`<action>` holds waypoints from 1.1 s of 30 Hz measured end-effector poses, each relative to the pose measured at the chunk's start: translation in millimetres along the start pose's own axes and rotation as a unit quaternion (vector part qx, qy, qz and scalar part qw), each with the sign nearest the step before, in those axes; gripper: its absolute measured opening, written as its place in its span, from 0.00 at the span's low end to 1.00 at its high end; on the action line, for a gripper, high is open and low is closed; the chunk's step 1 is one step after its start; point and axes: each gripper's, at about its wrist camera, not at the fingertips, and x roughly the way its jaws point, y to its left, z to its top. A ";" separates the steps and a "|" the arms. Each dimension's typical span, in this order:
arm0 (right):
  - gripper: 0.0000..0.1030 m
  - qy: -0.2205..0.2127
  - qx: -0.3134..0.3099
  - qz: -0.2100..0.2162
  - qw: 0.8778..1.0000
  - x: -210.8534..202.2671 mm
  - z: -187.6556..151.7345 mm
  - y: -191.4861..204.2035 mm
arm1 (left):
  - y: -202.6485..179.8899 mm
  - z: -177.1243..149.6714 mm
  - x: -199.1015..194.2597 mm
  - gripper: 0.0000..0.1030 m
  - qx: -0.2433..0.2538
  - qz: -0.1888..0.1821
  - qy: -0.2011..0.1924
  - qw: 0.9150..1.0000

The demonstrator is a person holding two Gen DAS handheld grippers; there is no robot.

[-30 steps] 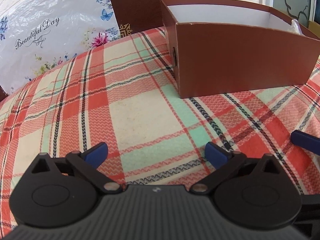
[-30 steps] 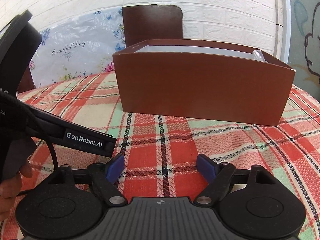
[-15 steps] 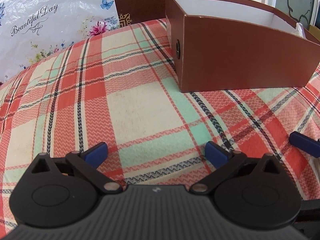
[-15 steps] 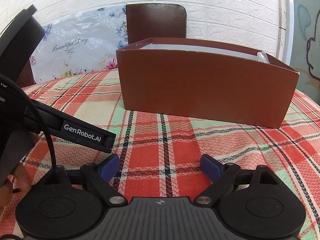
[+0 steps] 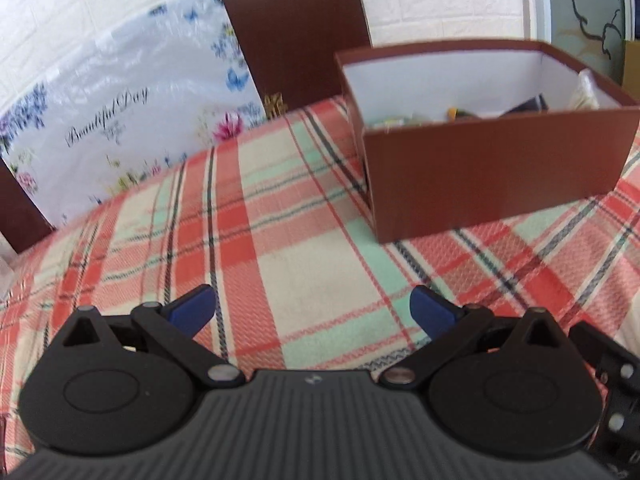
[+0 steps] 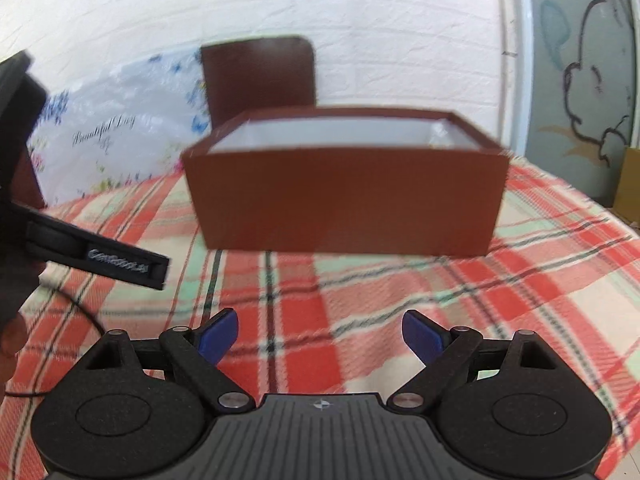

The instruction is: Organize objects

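Note:
A brown open box [image 5: 492, 184] with a white inside stands on the plaid tablecloth [image 5: 304, 272], far right in the left wrist view and straight ahead in the right wrist view [image 6: 348, 204]. Several small objects [image 5: 456, 114] lie in it, mostly hidden by its wall. My left gripper [image 5: 312, 310] is open and empty over the cloth, left of the box. My right gripper [image 6: 320, 338] is open and empty in front of the box. The left gripper's body [image 6: 96, 258] shows at the left of the right wrist view.
A brown chair back [image 5: 296, 32] stands behind the table. A floral plastic bag [image 5: 116, 120] reading "Beautiful Day" leans at the back left. A white brick wall [image 6: 320, 20] is behind. The table's right edge [image 6: 612, 216] lies beyond the box.
Both grippers have pulled back and risen, so the box looks smaller and its inside shows. Both stayed open and empty.

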 end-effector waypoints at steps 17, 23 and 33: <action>0.88 -0.077 0.049 0.007 0.996 -37.4 26.9 -23.6 | -4.0 12.5 -58.2 1.00 -0.014 -0.021 -0.048 0.999; 0.88 -0.075 0.053 0.009 0.996 -36.6 25.9 -23.4 | -6.8 11.6 -63.0 1.00 -0.010 -0.016 -0.048 0.999; 0.88 -0.072 0.059 0.010 0.996 -33.6 24.5 -30.2 | -15.0 7.8 -65.8 1.00 0.006 -0.014 -0.044 0.999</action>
